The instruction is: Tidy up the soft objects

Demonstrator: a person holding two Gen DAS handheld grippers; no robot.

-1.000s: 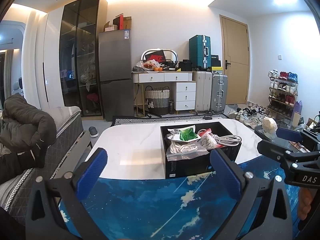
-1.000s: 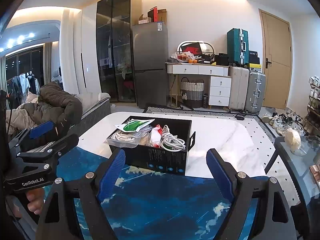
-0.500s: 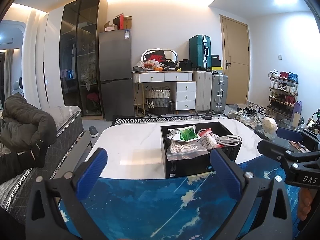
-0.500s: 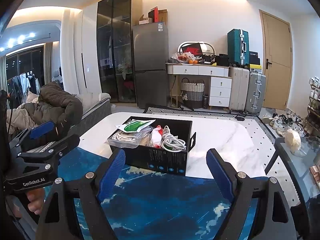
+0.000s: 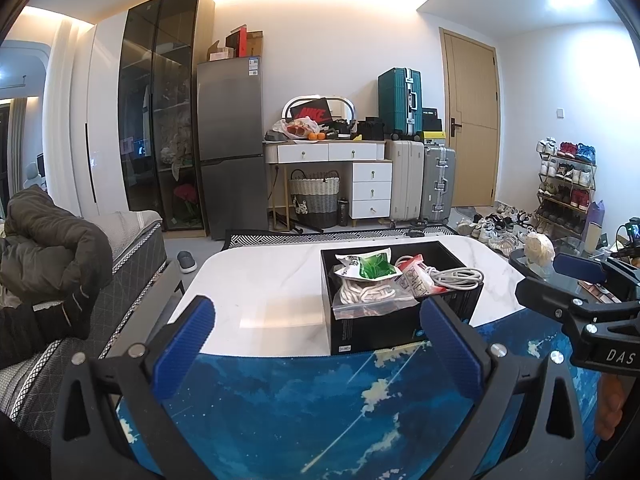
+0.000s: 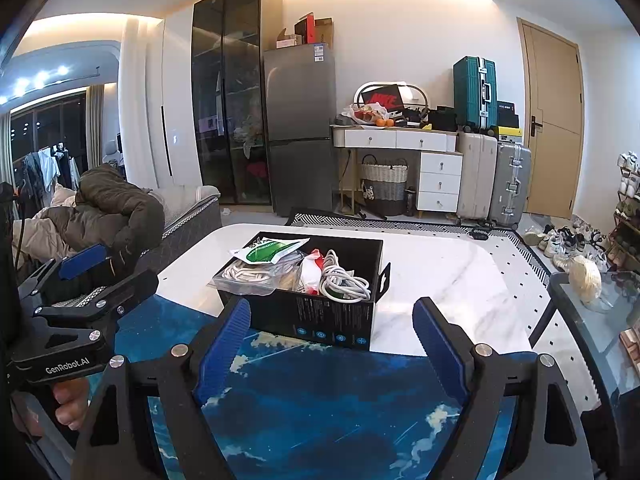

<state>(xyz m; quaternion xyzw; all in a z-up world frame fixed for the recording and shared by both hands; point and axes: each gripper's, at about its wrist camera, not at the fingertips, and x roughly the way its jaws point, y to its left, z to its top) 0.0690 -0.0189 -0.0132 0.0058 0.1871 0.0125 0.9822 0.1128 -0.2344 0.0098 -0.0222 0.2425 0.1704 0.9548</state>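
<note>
black box (image 5: 400,320) | on table | holds bagged cords (image 5: 368,292), white cable (image 6: 342,278)

Setting: lived-in home, combined living and entry room. Evidence: grey fridge (image 5: 232,148); glass-front cabinet (image 5: 160,128); white drawer desk (image 5: 332,172) with woven basket (image 5: 314,200) beneath; three suitcases (image 5: 416,148) by a wooden door (image 5: 472,120); shoe rack (image 5: 566,188); sofa holding a dark jacket (image 5: 48,248); white marble table (image 5: 260,288)
</note>
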